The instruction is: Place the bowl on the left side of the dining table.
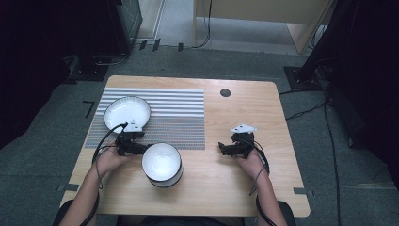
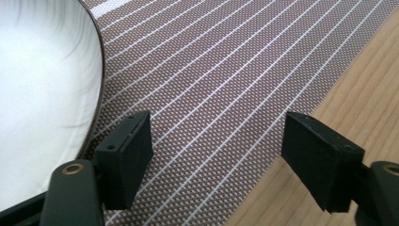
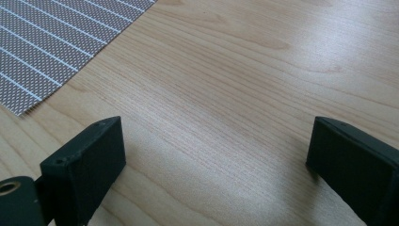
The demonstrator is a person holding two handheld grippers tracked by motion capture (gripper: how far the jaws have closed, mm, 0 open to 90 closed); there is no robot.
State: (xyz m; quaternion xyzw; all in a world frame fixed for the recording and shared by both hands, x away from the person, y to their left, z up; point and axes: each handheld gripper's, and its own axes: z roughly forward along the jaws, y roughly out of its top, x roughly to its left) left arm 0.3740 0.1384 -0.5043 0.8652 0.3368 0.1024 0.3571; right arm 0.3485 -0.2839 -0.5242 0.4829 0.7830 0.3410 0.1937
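Left gripper (image 1: 141,149) jaws spread, empty, beside white ceramic bowl (image 1: 162,164) at striped woven placemat (image 1: 179,117) edge. Right gripper (image 1: 223,149) spread over bare wooden surface (image 1: 226,188). Risk judged: bowl rim knocked, bowl tipped by careless approach.

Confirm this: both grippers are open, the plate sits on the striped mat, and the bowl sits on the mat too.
One thing is wrong: the bowl stands on the bare wooden table, off the striped mat, as the high view shows. The plate is on the mat, and both the left gripper and right gripper are open.
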